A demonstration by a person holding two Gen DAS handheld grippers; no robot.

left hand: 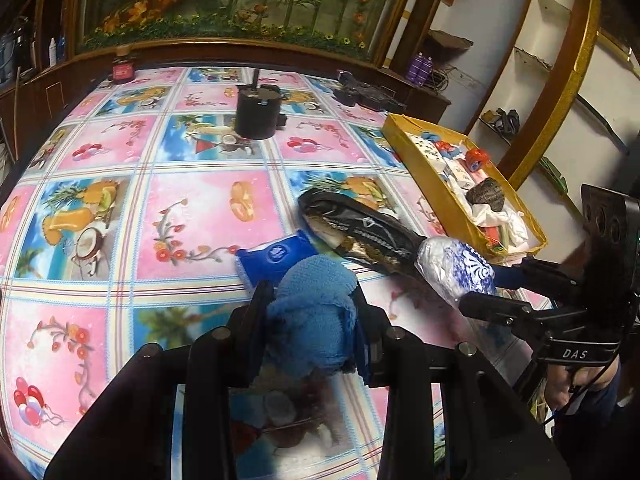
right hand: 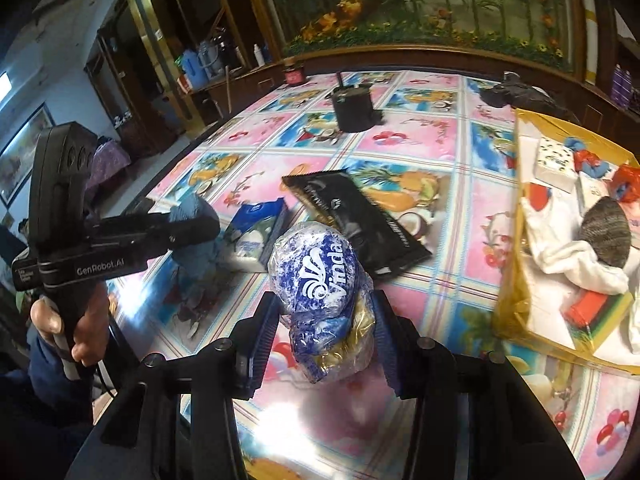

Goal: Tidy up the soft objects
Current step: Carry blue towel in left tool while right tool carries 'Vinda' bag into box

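Both tools loaded, ahead of the box.
Left tool (left hand: 310,300) grips a blue cloth (left hand: 316,312); right tool (right hand: 326,320) clamps a tissue pack (right hand: 320,276), both left of the yellow box (right hand: 516,264). Next, seemingly: carry them over its rim and release.

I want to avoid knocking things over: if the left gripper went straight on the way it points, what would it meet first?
Probably the blue-and-white tissue packet lying on the table just beyond the blue terry cloth that the left gripper holds; depth is uncertain, so it may pass just above it.
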